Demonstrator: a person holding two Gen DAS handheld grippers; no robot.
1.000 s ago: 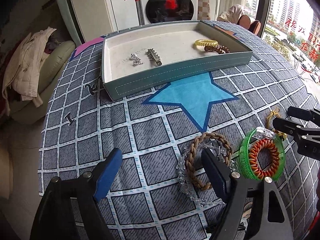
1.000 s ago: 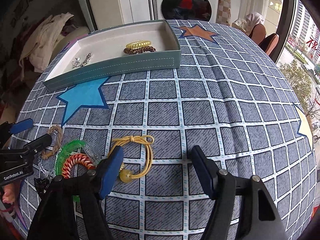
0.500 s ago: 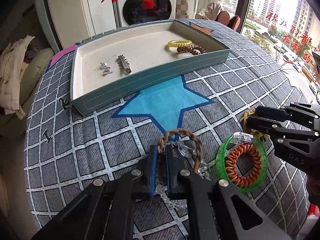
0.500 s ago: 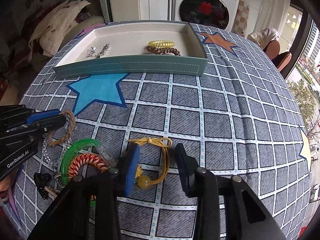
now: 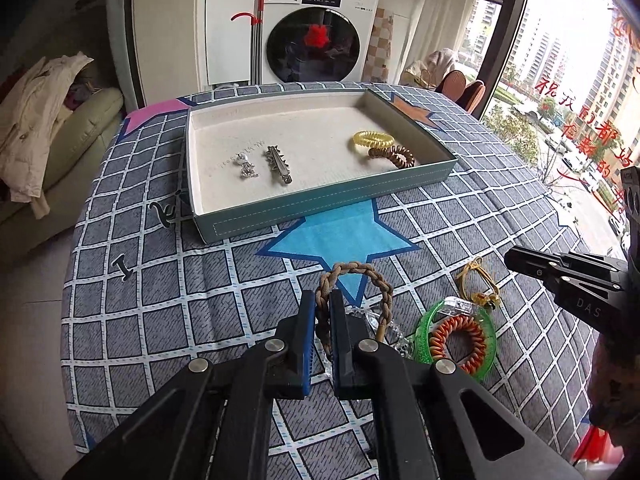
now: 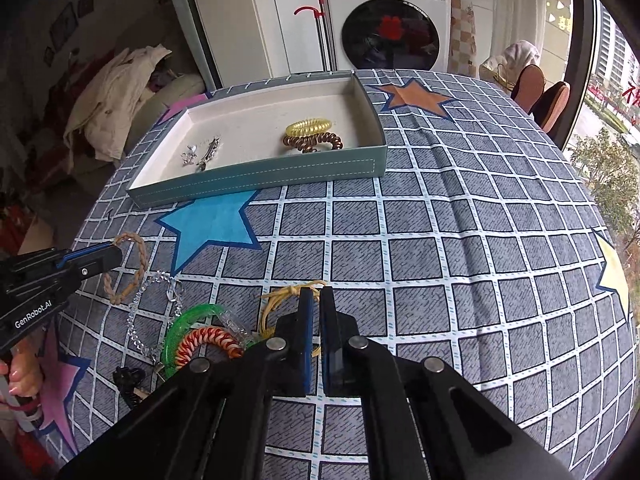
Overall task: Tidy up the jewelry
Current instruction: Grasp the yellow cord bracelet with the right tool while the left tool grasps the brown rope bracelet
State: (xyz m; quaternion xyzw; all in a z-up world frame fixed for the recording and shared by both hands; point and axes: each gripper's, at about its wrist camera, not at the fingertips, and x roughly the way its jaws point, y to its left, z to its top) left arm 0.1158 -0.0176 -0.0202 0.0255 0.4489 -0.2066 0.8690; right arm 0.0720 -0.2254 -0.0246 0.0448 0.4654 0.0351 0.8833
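Note:
My left gripper (image 5: 322, 300) is shut on a brown braided bracelet (image 5: 372, 274) and holds it just above the cloth, with a clear bead chain (image 5: 394, 334) under it. My right gripper (image 6: 316, 296) is shut on a yellow cord bracelet (image 6: 280, 296) near the table's front. A green bangle (image 5: 486, 334) ringing an orange coil hair tie (image 5: 460, 340) lies between the grippers. The teal tray (image 5: 320, 214) holds a yellow coil tie (image 5: 372, 139), a brown coil tie (image 5: 394, 156), a silver clip (image 5: 277, 164) and a silver charm (image 5: 246, 166).
The table wears a grey checked cloth with a blue star (image 5: 340, 236). A small black item (image 6: 128, 378) lies at the front left in the right wrist view. A washing machine (image 5: 316, 48) and a sofa with clothes (image 5: 48, 128) stand behind the table.
Both grippers went from wide open to shut, the left on the braided bracelet and the right on the yellow cord bracelet. Both have lifted slightly and drawn back.

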